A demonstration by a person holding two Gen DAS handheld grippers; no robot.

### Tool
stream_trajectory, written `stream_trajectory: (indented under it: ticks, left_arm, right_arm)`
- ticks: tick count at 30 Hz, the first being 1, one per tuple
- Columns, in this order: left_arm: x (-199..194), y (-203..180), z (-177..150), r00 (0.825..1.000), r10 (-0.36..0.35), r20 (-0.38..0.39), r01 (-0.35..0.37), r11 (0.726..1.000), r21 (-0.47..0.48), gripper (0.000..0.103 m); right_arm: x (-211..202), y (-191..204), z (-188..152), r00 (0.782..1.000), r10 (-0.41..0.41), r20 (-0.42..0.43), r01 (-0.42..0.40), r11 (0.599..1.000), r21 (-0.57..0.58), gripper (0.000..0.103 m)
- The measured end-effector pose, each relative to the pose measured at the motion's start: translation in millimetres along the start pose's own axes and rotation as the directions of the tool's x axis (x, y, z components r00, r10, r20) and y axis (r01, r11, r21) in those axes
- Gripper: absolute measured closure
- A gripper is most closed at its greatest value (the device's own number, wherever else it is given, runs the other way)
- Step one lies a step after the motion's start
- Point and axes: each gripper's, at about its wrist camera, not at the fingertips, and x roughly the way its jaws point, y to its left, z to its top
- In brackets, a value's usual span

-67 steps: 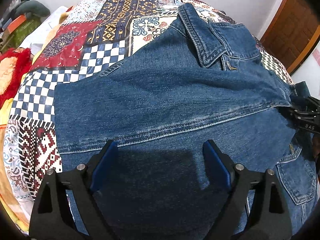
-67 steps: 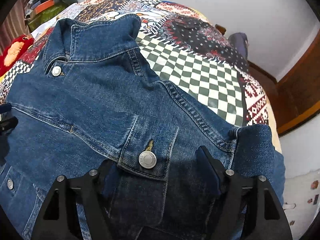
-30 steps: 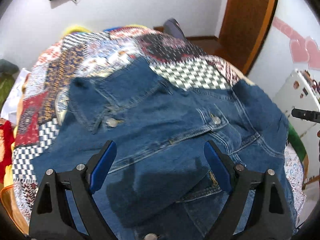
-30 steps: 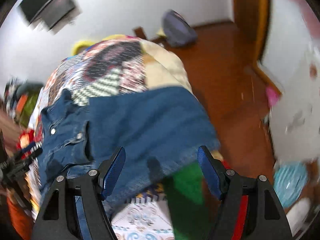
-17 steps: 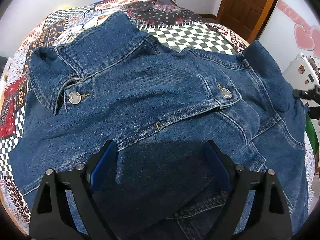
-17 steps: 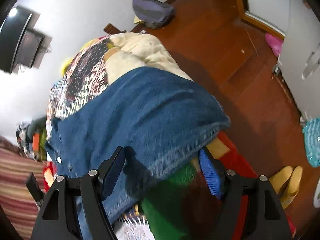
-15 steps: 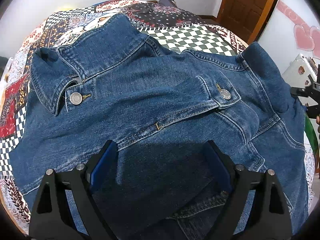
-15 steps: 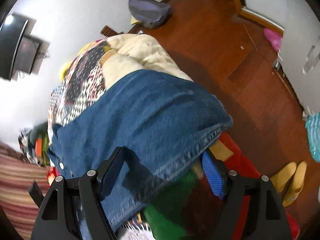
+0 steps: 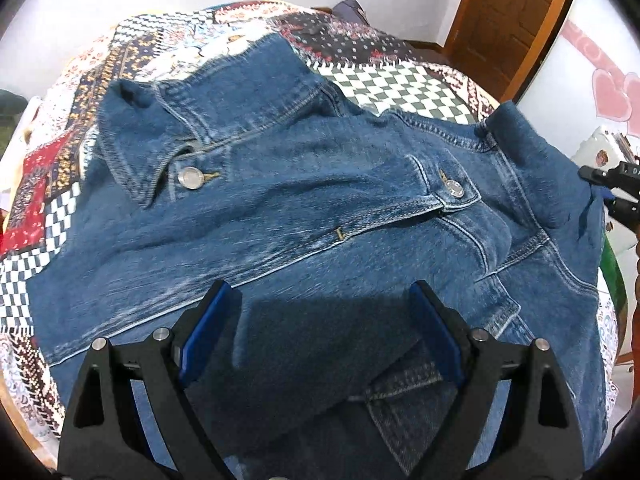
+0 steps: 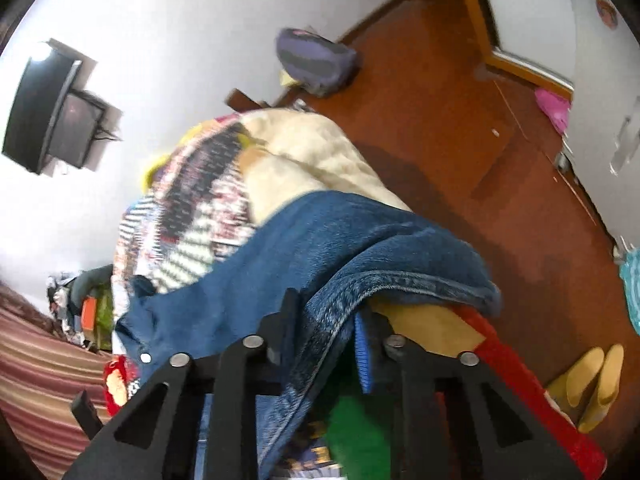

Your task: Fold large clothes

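A blue denim jacket lies front-up on the patchwork bedspread, collar at the upper left, one sleeve folded across the chest. My left gripper hovers open just above the jacket's lower middle, nothing between its blue pads. In the left wrist view my right gripper sits at the jacket's right edge. In the right wrist view the right gripper is at the bed's side with its jaws closing, and the jacket's hanging edge is pinched between them.
The bed's edge drops to a wooden floor with a grey bag and yellow slippers. A wooden door stands at the back right. A dark screen hangs on the wall. Red and green cloths lie under the jacket's edge.
The right gripper's jaws have come together on the jacket's hanging edge, which lay loosely between them before. The left gripper has sunk a little closer to the jacket.
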Motion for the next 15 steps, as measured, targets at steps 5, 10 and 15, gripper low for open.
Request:
stream_trajectory:
  ticks: [5, 10, 15]
  left_arm:
    - [-27.2, 9.4, -3.3, 0.999, 0.003, 0.052, -0.002, 1.0, -0.017, 0.014]
    - [-57.7, 22.2, -3.3, 0.993, -0.014, 0.117, 0.021, 0.998, -0.058, 0.014]
    - [-85.2, 32.6, -4.9, 0.985, -0.018, 0.174, 0.03, 0.997, -0.068, 0.014]
  right_arm:
    - [-26.8, 53.7, 1.8, 0.995, 0.085, 0.057, -0.079, 0.991, -0.105, 0.091]
    - [-34.8, 124.7, -2.1, 0.988, 0.144, 0.056, -0.128, 0.967, -0.221, 0.091]
    - [-29.7, 186.1, -18.5, 0.98, 0.196, 0.028, -0.177, 0.932, -0.318, 0.092]
